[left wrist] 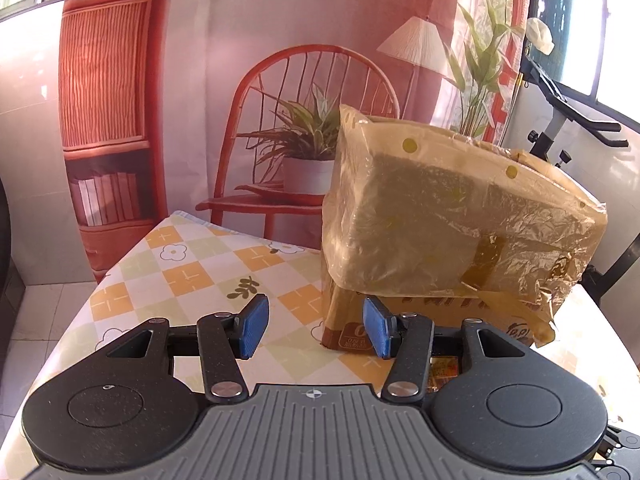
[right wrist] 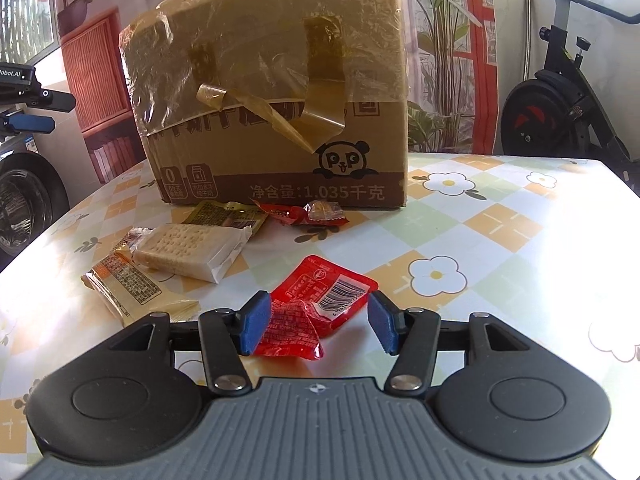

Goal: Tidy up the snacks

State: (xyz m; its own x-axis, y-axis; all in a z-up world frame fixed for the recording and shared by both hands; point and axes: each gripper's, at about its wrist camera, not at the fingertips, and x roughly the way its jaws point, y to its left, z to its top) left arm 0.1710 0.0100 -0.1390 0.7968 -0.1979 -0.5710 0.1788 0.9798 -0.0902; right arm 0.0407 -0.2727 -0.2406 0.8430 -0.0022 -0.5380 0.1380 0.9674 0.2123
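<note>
**Two grippers out, red packet lined up, nothing gripped**

Right gripper (right wrist: pixel 316 326) sits low over the table (right wrist: pixel 520 216), jaws spread wide, straddling a red snack packet (right wrist: pixel 320 300). The packet lies flat on the cloth between the blue pads (right wrist: pixel 253 328); its near end is crumpled up close to the left pad. Cannot tell if that pad touches it.

Left gripper (left wrist: pixel 316 328) also has jaws spread and holds nothing, pointed at the near corner of the cardboard box (left wrist: pixel 440 220).

The box stands behind the snacks, wrapped in loose plastic film with peeling tape. More snacks lie in front of it: a wrapped cracker block (right wrist: pixel 188 252), a yellow packet (right wrist: pixel 124 284) near the left edge, another yellow packet (right wrist: pixel 224 216) and small red wrappers (right wrist: pixel 308 214) right at the box base.

Handling guess: red packet is light, soft foil, likely slick and will buckle under the pads. Pinch across the crumpled near end or the sealed edge, not the flat middle. Cracker block looks stiff but brittle; grip across its short sides, gently.
</note>
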